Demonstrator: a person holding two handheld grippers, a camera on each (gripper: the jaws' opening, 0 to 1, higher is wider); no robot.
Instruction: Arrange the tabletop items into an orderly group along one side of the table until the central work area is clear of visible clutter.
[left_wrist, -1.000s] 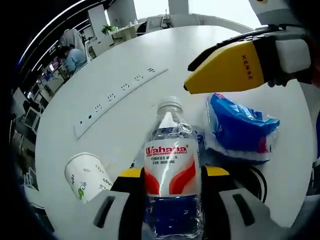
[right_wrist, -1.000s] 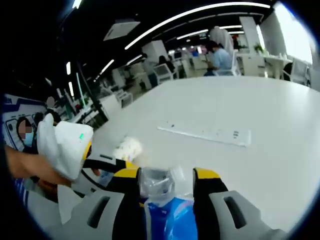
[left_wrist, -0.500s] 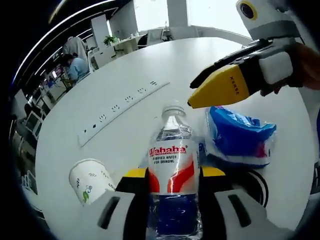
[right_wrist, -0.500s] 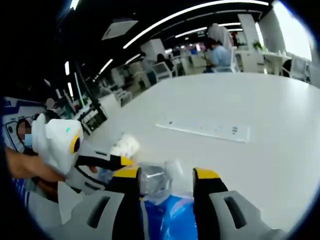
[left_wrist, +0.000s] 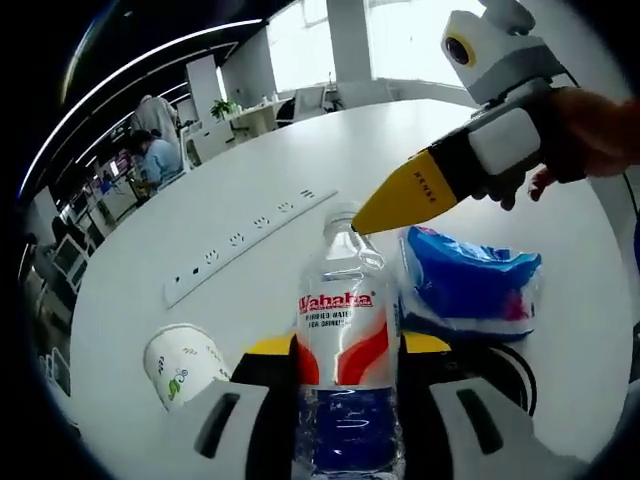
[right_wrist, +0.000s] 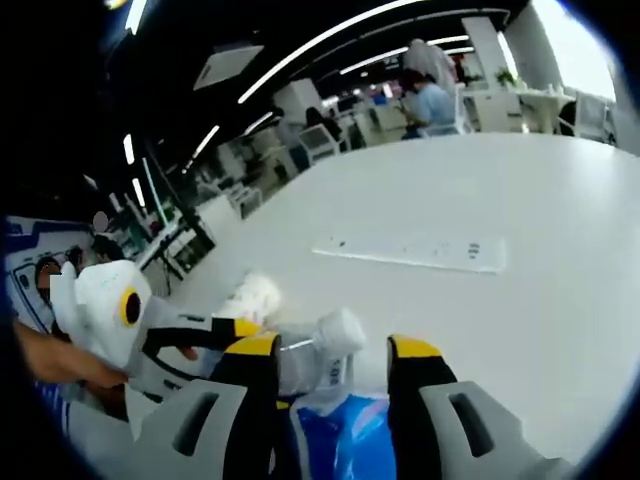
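In the left gripper view a clear plastic water bottle (left_wrist: 347, 350) is clamped upright between the left gripper (left_wrist: 345, 352) jaws. The right gripper (left_wrist: 366, 221), jaws together and holding nothing, is seen above a crinkled blue packet (left_wrist: 470, 284). A paper cup (left_wrist: 185, 364) lies on the round white table (left_wrist: 240, 180). An office is seen behind.

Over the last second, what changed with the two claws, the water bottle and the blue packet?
The right claw rose away from the blue packet, its tip now by the bottle's cap. The left claw stays shut on the water bottle; paper cup and power strip unchanged.
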